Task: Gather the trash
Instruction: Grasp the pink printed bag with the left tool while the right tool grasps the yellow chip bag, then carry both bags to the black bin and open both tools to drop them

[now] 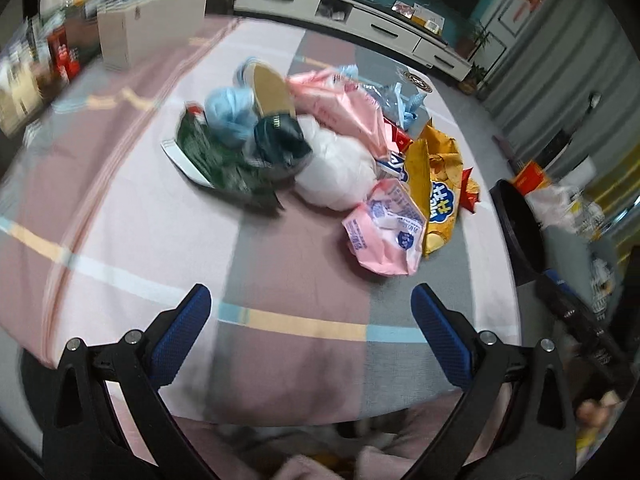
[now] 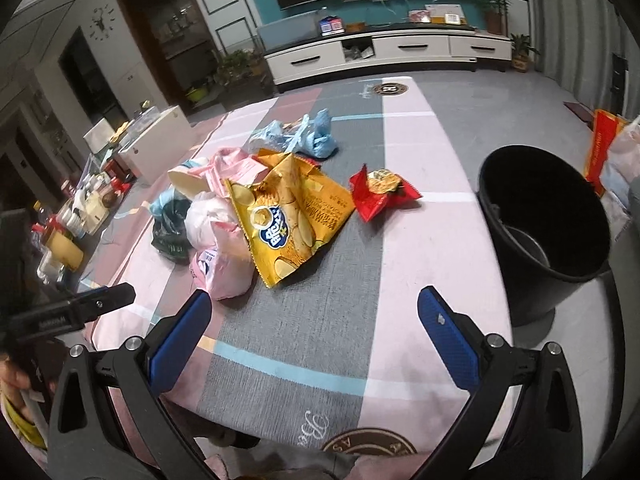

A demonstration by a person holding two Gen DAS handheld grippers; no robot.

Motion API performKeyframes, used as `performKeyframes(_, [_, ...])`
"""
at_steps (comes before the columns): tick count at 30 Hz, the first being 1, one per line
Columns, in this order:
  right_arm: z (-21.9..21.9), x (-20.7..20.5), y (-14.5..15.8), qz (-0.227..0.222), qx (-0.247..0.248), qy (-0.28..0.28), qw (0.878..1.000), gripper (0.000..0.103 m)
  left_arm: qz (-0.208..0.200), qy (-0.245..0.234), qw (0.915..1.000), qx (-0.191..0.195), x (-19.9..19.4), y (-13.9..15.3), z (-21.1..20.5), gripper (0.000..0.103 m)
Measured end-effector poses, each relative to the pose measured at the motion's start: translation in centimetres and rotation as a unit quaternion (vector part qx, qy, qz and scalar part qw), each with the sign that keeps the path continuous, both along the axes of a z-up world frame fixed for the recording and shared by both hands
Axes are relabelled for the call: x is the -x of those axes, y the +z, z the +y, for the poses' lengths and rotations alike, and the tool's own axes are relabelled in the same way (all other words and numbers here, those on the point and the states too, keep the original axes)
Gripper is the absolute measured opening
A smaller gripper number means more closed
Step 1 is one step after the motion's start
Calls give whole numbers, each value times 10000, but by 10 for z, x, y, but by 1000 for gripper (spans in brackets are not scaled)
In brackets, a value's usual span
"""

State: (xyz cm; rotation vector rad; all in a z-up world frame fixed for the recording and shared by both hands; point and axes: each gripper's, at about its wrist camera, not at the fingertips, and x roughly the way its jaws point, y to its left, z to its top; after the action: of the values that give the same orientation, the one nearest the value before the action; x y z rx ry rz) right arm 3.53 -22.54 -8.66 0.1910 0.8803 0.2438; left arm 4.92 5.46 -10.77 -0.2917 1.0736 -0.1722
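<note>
A heap of trash lies on the pink and grey cloth point(image 2: 404, 264). It holds a yellow chip bag point(image 2: 288, 212) point(image 1: 434, 184), a red wrapper point(image 2: 380, 190), a pink bag point(image 2: 226, 266) point(image 1: 384, 232), a white bag point(image 1: 336, 168), a dark green bag point(image 1: 224, 160) and blue bags point(image 2: 308, 134). A black bin point(image 2: 548, 216) point(image 1: 516, 220) stands at the right. My left gripper point(image 1: 310, 304) is open and empty, short of the pink bag. My right gripper point(image 2: 314, 312) is open and empty, in front of the chip bag, left of the bin.
A white box point(image 1: 128, 36) point(image 2: 156, 146) and bottles and clutter point(image 2: 76, 216) stand at the left. A white TV cabinet point(image 2: 384, 54) runs along the far wall. A red box and bags point(image 2: 608, 152) sit behind the bin. My left gripper's arm point(image 2: 72, 308) shows at the left.
</note>
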Motion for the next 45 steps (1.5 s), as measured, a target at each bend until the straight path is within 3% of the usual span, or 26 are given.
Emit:
performKeyframes(3, [5,-7,-11,23,-39,160,9999,100,-101,-93,9992,372,-3,-6,-3,100])
performKeyframes(7, [5,-17,-24,56,-303,204,9993,100,-322,-333,9973,562,-13,-5,-24,100])
performKeyframes(14, [-5,-26,-33,59,-581,104,9982,97,-256,-491,9982,230,-51,-23,-68,100])
performKeyframes(17, [-7,-30,-33,34,-589,146,9982,94,-136,-518,9986,18,-58,-36,-77,86])
performKeyframes(19, [-6,-34,-34,7,-587,208,9981,93,17,-518,9987,28,-59,-44,-75,66])
performKeyframes(25, [6,-61,-34,-60,-705,435,9965,87,-116,-631,9977,225,-49,-38,-62,49])
performKeyframes(29, [17,-81,-38,-75,-707,555,9959,77,-226,-901,9951,326,-36,-22,-53,48])
performKeyframes(34, [27,-106,-51,79,-685,674,9953,55,-448,-968,9933,449,-17,0,-33,48])
performKeyframes(38, [31,-107,-58,100,-637,759,9950,15,-585,-931,9931,413,-13,10,-27,49])
performKeyframes(42, [26,-88,-44,-141,-806,783,9936,6,-676,-887,9930,387,-14,17,-28,49])
performKeyframes(45, [8,-63,-21,-467,-1118,732,9899,6,-789,-950,9916,386,-13,27,-31,49])
